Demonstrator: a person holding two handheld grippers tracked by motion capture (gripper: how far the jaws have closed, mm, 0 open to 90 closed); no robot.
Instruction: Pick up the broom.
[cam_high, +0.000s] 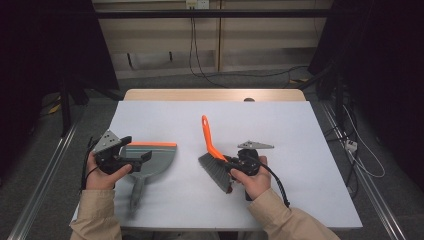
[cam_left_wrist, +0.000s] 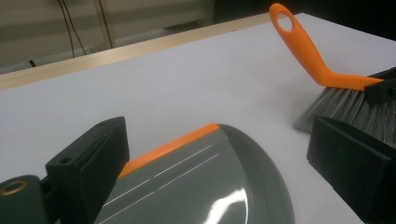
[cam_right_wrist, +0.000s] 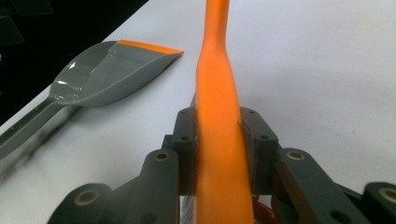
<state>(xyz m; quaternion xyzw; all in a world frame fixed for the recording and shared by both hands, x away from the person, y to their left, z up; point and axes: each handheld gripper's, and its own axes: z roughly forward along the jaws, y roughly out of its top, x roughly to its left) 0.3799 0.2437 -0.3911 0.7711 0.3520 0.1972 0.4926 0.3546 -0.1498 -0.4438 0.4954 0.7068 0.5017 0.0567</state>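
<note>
The right hand-held gripper (cam_right_wrist: 218, 140) is clamping the brush (cam_high: 212, 157) for sweeping, while the left hand-held gripper (cam_high: 131, 159) is hovering wide open, empty, over the dustpan (cam_high: 150, 160).

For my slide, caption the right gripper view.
Right gripper clamped on the brush's orange handle, grey dustpan lying on the white table.

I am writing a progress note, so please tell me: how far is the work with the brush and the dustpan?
Done: the right gripper is clamped on the orange handle of the brush. In hand: the left gripper hovers with open jaws over the grey dustpan, which lies flat on the white table. Left: gripping the dustpan and bringing the two together.
</note>
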